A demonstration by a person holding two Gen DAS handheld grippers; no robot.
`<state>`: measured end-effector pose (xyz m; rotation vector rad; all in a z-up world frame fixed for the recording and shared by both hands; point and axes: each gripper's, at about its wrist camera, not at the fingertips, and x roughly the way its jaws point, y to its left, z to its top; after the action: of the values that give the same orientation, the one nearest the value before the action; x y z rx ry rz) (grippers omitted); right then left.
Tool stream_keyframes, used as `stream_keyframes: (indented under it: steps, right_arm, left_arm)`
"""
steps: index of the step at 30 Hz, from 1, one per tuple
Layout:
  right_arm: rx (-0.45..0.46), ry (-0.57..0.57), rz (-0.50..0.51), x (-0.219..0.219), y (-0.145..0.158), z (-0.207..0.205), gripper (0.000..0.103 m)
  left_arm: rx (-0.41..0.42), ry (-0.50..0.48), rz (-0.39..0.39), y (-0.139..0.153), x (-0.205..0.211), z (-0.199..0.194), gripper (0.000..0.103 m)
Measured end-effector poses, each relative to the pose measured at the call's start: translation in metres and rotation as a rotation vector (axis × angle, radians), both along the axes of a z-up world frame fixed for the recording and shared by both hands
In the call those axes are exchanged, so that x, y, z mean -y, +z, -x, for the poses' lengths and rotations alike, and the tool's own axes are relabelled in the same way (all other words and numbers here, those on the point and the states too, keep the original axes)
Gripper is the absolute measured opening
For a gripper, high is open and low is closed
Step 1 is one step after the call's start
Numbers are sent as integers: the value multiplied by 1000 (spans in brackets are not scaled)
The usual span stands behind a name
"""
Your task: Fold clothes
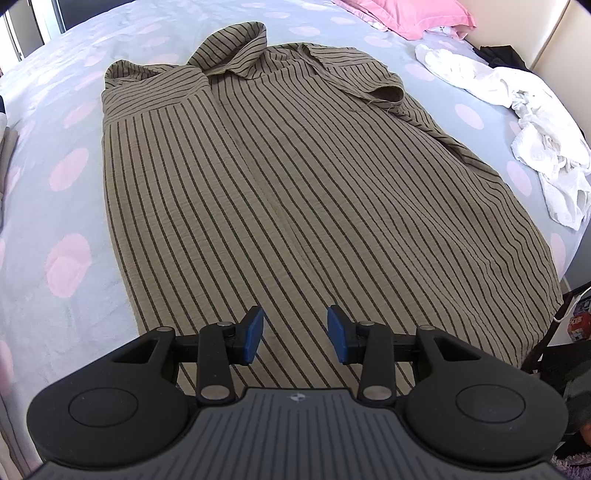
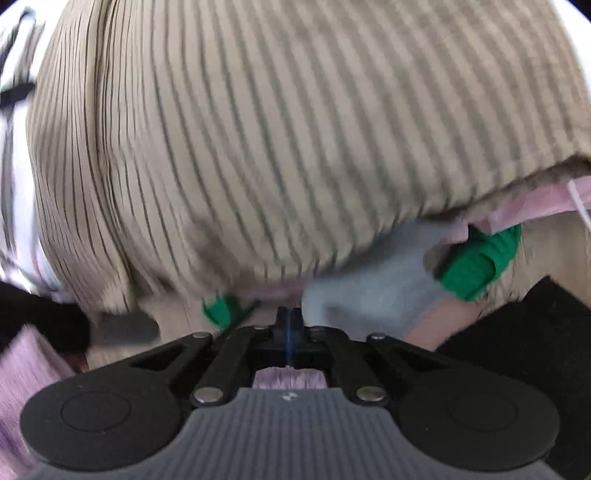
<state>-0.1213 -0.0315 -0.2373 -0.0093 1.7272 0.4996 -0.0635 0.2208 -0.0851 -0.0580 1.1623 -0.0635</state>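
Blue pads of the left gripper stand apart with nothing between them, hovering over the near hem of the striped shirt. That shirt, olive-tan with dark lines, lies spread flat on the bed sheet, which is pale blue with pink spots; its collar points away and one short sleeve is folded across its top right. Bare sheet runs wide along the shirt's left edge. On the right, a crumpled white garment lies near the shirt's edge without touching it. A pink pillow sits at the far end, and the bed's right edge drops off beside dark furniture. No container shows in this view.

From the right wrist, everything is blurred by motion. Closest, the right gripper has its pads pressed together, and I see no cloth caught between them. Just beyond, the striped shirt's hem hangs over the bed's edge, with pale blue and pink sheet showing below it. Two green objects lie under that edge; what they are cannot be told.
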Motion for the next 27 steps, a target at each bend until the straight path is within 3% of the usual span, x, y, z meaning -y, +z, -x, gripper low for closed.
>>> stream_keyframes:
  steps: [6,8,9,13,15,17,19,22,24,27]
  right_arm:
    - [141,139,34,-5,40,4,8]
    - [214,167,72,-8,61,16,20]
    - [242,170,86,-4,69,9,25]
    - [332,150,134,28,103,-22,27]
    - [398,168,161,37,115,-33,34]
    - [471,235,184,61,119,-57,35]
    - [515,324,191,59,121,-73,41]
    - [518,407,174,68,119,-86,45]
    - [507,438,160,67,112,-93,45]
    - [551,468,150,70,114,-93,44]
  left_arm:
    - [0,-6,-6,1,-2,0,36]
    - [-3,-12,-16,2,-1,-3,36]
    - [-4,-14,-22,2,-1,-4,36]
    - [14,-27,-19,7,0,-7,36]
    - [38,-33,1,11,1,-10,36]
    - [68,-37,3,17,5,-14,36]
    - [113,-46,-21,23,11,-20,36]
    - [215,-101,-51,34,26,-25,36]
    - [234,-132,-68,39,37,-32,45]
    - [216,-123,-35,42,48,-49,47]
